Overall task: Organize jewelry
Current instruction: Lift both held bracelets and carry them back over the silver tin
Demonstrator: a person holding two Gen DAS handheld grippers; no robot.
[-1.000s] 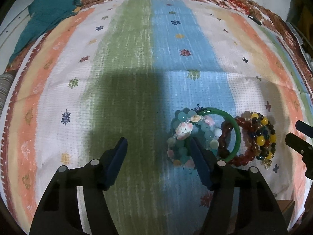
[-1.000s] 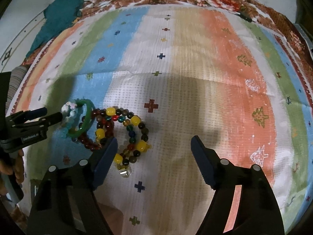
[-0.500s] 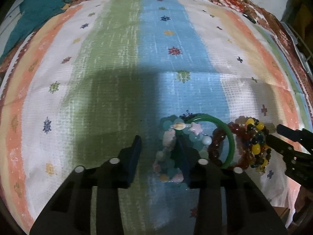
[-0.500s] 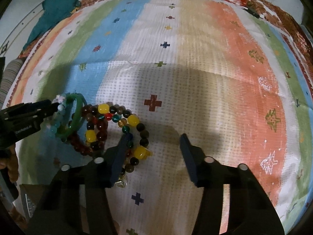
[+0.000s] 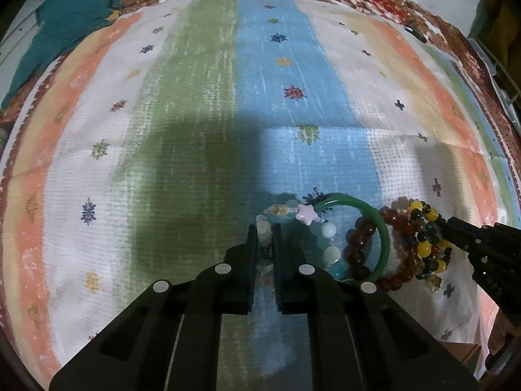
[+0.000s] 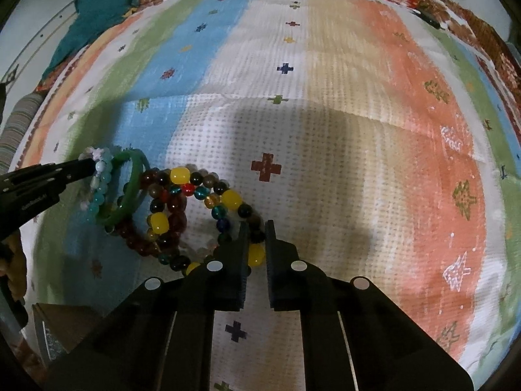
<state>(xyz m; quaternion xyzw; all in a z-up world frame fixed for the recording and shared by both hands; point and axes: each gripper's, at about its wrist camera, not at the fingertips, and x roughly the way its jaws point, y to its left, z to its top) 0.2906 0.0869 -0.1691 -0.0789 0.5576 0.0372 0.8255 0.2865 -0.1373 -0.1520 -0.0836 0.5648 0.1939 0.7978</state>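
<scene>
Bracelets lie tangled on the striped cloth (image 5: 202,104), so we clamp the left gripper (image 5: 264,233) on the pale bracelet (image 5: 327,233) and the right gripper (image 6: 255,229) on the colourful bracelet (image 6: 182,176), probably to pull these 2 apart.

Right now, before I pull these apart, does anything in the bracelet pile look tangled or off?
Yes. The bracelets overlap in one heap: the smooth green bangle lies across the pale aqua bead bracelet and the dark red bead bracelet. The left gripper pinches the aqua one, the right gripper the multicoloured yellow-bead bracelet. Pulling could drag neighbours.
</scene>
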